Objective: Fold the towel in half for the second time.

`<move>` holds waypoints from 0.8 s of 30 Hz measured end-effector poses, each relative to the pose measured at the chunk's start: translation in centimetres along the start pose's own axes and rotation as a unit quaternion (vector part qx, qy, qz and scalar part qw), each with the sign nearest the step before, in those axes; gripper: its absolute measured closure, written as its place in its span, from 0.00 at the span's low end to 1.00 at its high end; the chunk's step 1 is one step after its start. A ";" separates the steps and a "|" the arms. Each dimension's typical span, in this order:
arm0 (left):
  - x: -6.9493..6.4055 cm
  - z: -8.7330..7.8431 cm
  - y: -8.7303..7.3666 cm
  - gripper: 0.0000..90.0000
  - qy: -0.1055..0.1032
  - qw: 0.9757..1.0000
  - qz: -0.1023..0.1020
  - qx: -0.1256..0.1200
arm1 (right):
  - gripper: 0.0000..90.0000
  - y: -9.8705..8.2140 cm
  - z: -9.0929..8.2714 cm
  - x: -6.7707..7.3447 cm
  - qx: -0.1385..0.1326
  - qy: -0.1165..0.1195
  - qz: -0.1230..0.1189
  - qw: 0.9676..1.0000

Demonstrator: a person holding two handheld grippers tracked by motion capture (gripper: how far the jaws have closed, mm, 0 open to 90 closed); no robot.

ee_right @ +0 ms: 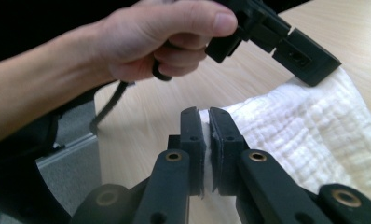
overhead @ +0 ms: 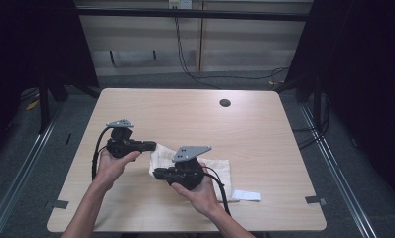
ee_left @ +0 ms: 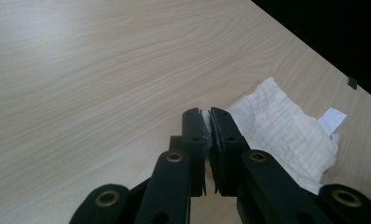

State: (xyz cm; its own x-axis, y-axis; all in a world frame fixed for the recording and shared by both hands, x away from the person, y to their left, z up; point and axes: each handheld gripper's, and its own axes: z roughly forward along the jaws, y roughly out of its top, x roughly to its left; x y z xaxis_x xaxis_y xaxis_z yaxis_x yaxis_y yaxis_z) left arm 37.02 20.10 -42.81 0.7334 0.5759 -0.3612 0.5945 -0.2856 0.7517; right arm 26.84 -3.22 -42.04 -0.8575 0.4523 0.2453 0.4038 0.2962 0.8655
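A: Where is the white cloth [overhead: 193, 161] now?

B: It lies on the wooden table [overhead: 245, 129], near the front edge, and is rumpled at its left end. My left gripper [ee_left: 206, 122] is clamped on one corner of it; a thin edge of fabric shows between the jaws.

A: And the right one?

B: My right gripper [ee_right: 206, 122] also pinches an edge of the cloth, close beside the left gripper. My left hand [ee_right: 160, 39] is just above that corner.

A: Anything else there?

B: A small white paper slip [overhead: 246, 195] beside the cloth, near my right wrist.
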 end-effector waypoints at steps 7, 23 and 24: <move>0.1 -1.1 0.4 0.95 0.006 1.000 -0.003 -0.011 | 0.95 1.3 1.1 0.5 -0.008 0.009 0.002 1.000; -0.2 -1.3 1.8 0.94 0.029 0.999 0.015 -0.009 | 0.95 1.5 1.1 0.5 -0.032 0.005 0.017 0.999; -0.3 -1.0 1.7 0.94 0.027 0.999 0.017 -0.007 | 0.95 1.2 1.0 0.4 -0.031 0.003 0.019 0.999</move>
State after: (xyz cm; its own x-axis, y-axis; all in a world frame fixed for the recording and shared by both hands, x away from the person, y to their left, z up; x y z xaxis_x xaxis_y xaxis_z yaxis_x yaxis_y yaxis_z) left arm 37.53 20.19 -40.86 0.7347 0.6060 -0.3049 0.5636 -0.2952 0.7715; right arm 27.29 -1.87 -41.33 -0.8434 0.4576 0.2815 0.4161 0.2249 0.8811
